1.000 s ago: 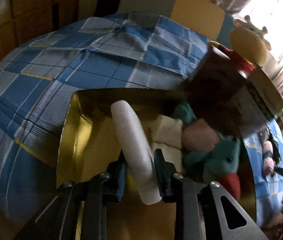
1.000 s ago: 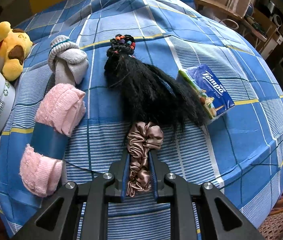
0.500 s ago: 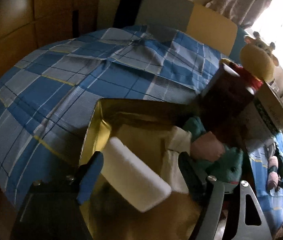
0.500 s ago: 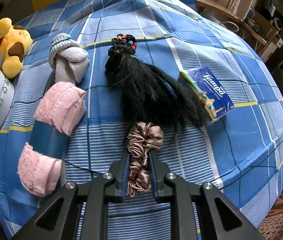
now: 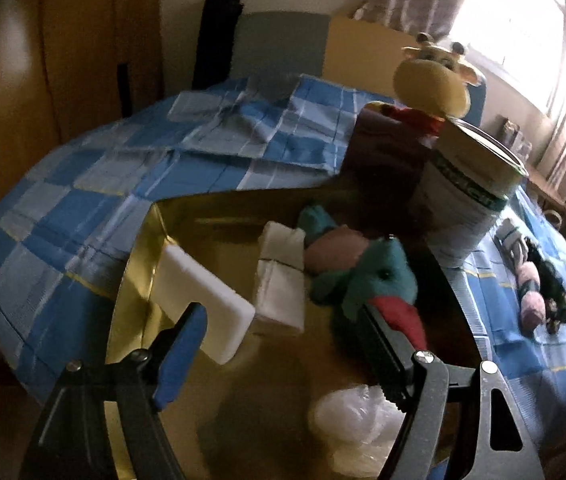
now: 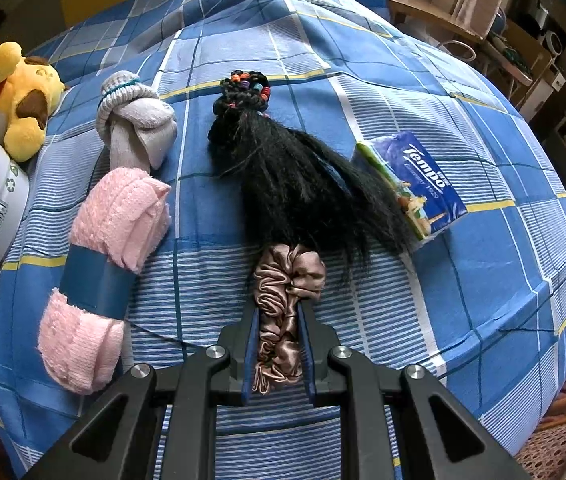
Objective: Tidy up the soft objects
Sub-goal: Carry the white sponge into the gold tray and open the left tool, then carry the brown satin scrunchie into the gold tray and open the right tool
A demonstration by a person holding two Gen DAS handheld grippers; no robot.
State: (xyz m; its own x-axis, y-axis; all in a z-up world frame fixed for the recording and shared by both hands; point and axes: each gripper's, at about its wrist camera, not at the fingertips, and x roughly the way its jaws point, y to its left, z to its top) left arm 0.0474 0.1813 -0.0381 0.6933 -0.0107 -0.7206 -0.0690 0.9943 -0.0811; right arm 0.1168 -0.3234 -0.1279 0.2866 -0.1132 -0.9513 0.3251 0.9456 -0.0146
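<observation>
The left gripper [image 5: 283,344], jaws just spread wide, hangs empty over the gold box [image 5: 139,256], where the white foam block [image 5: 203,300] leans at its left wall. The right gripper [image 6: 279,344] clenches the satin scrunchie [image 6: 283,300] near the bed's [image 6: 483,240] front edge.

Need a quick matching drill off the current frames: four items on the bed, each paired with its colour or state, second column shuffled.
Items:
1. scrunchie
2. white foam block
3. rolled pink towel
4. tissue pack

States:
A. wrapped in a blue band
B. lying in the gold box
C. blue, beside the black hairpiece
D. clamped in the right claw

Pairs: 1-D, 2-B, 3-A, 4-C
</observation>
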